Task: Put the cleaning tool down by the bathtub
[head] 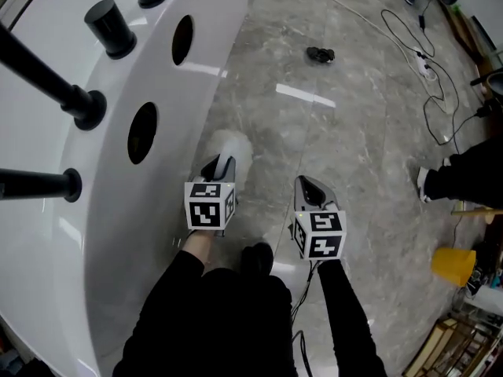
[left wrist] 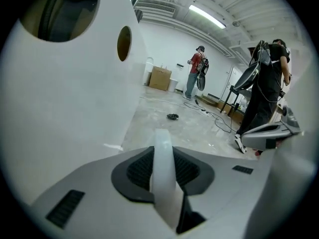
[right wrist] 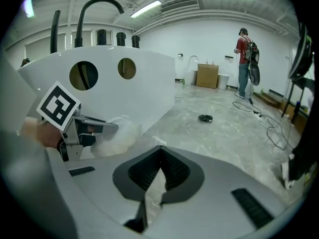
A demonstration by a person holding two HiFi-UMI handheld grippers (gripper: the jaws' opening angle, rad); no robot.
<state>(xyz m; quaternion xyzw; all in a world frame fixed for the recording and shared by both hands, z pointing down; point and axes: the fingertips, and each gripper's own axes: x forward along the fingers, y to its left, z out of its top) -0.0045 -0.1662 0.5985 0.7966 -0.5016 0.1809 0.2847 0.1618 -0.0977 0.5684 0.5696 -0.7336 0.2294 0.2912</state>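
Head view: left tool (head: 221, 164) holds duster (head: 236, 143) beside bathtub (head: 110, 234).

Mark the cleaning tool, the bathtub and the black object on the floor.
cleaning tool (head: 233, 145): head view, on its fluffy white head.
bathtub (head: 116, 228): head view, on its white outer wall.
black object (head: 320, 53): head view, on its middle.

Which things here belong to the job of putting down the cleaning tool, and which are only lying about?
Job: cleaning tool, in the left gripper's jaws; bathtub.
Lying about: power strip; black object on floor; yellow container; cardboard box.
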